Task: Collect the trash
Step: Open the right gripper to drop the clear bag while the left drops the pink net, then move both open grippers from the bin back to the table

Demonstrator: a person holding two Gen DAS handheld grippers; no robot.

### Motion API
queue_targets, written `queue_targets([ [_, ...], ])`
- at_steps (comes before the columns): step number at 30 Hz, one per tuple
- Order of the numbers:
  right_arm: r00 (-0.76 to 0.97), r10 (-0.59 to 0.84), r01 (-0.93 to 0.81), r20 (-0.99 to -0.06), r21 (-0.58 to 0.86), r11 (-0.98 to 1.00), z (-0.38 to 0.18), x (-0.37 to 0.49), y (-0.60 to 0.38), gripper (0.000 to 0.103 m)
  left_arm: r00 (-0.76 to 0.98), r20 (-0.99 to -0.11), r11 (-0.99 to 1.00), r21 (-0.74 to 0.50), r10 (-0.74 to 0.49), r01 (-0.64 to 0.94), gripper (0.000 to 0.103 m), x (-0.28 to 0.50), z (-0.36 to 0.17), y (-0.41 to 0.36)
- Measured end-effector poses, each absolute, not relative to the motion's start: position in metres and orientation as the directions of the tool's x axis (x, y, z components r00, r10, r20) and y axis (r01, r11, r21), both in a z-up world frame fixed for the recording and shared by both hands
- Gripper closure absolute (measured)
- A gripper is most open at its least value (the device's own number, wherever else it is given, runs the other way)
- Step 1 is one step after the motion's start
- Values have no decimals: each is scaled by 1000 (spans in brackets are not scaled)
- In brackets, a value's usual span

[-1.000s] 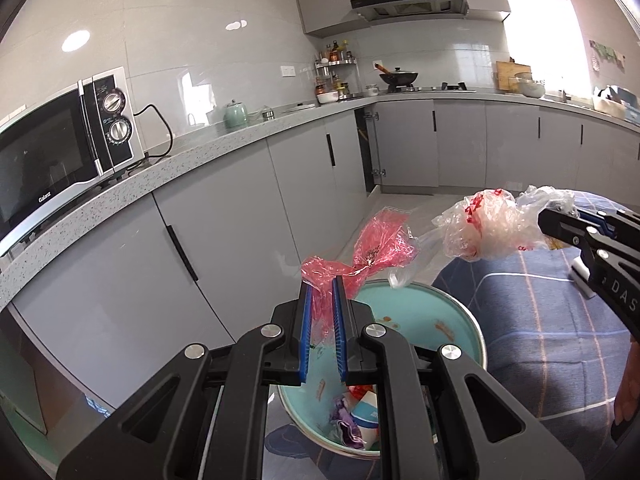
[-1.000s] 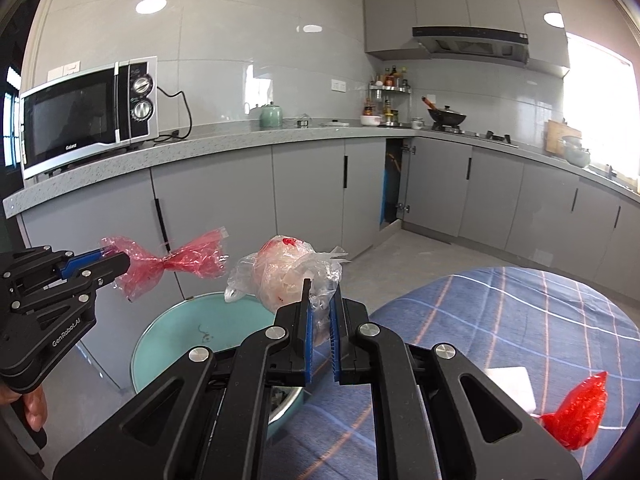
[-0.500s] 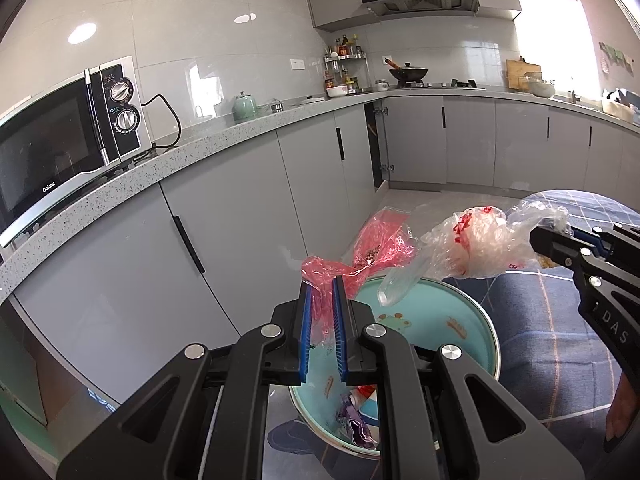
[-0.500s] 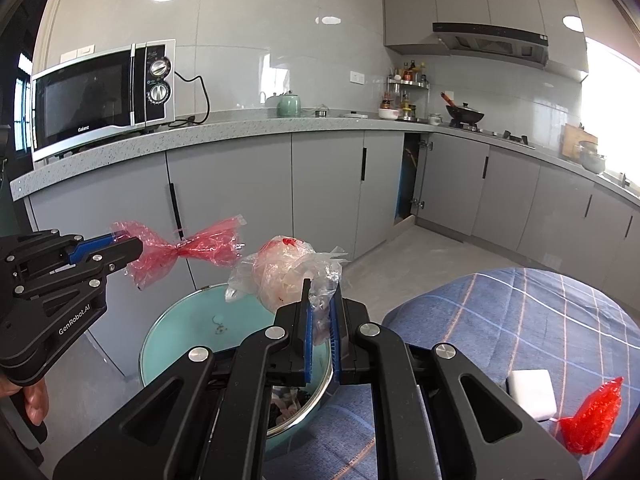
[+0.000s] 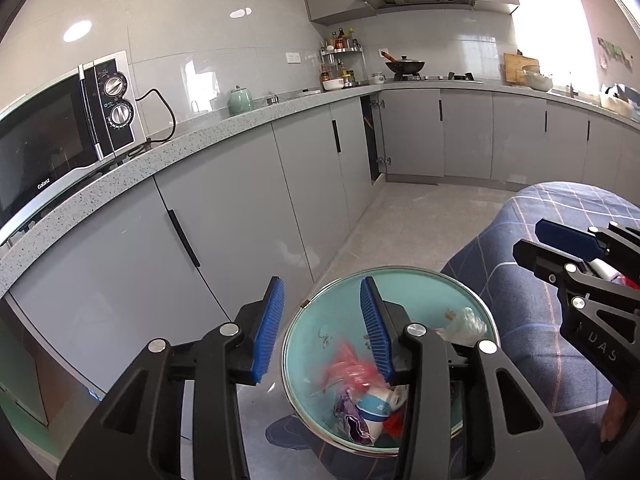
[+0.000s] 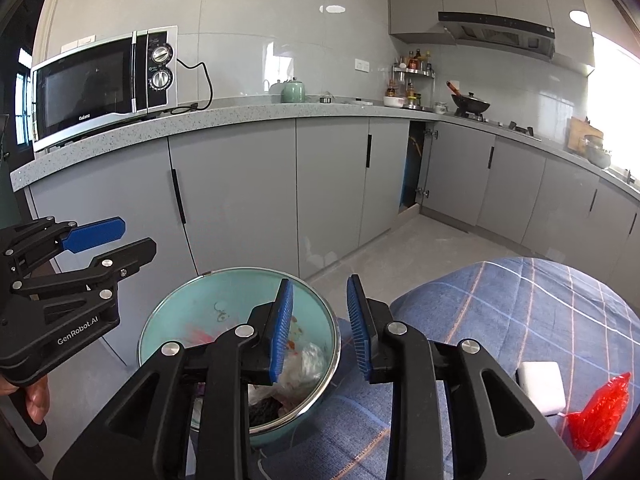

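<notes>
A teal trash bin (image 5: 332, 316) (image 6: 188, 296) stands on the floor beside the table. My left gripper (image 5: 322, 328) is open and empty above it. My right gripper (image 6: 320, 326) is open and empty over the bin's right rim. A red plastic bag (image 5: 348, 372) and a clear plastic bag (image 5: 466, 318) (image 6: 306, 364) are dropping into the bin among other trash. Another red plastic bag (image 6: 602, 408) and a white block (image 6: 540, 386) lie on the blue plaid tablecloth (image 6: 520, 312).
Grey cabinets (image 5: 240, 232) under a speckled counter run close behind the bin. A microwave (image 6: 104, 84) sits on the counter. One cabinet door (image 6: 414, 168) stands ajar. The tiled floor (image 5: 408, 216) stretches beyond the bin.
Both grippers have opened. The red bag left my left gripper and the clear bag left my right one; both now fall inside the bin.
</notes>
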State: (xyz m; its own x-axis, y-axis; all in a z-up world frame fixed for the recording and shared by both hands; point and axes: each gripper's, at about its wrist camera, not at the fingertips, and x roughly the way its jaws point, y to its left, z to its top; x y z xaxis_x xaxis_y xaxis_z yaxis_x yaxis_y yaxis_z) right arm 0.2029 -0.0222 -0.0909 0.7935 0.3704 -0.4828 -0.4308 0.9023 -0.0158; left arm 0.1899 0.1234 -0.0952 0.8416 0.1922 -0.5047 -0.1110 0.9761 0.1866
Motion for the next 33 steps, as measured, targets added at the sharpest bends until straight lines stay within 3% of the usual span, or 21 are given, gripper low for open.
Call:
queue_targets([
  [27, 785, 384, -444, -486, -9, 896, -93, 201, -19, 71, 841, -501, 973, 195, 205, -121, 54, 189, -96, 125],
  [33, 789, 385, -446, -479, -14, 895, -90, 197, -21, 65, 842, -497, 972, 199, 211, -126, 49, 189, -96, 124],
])
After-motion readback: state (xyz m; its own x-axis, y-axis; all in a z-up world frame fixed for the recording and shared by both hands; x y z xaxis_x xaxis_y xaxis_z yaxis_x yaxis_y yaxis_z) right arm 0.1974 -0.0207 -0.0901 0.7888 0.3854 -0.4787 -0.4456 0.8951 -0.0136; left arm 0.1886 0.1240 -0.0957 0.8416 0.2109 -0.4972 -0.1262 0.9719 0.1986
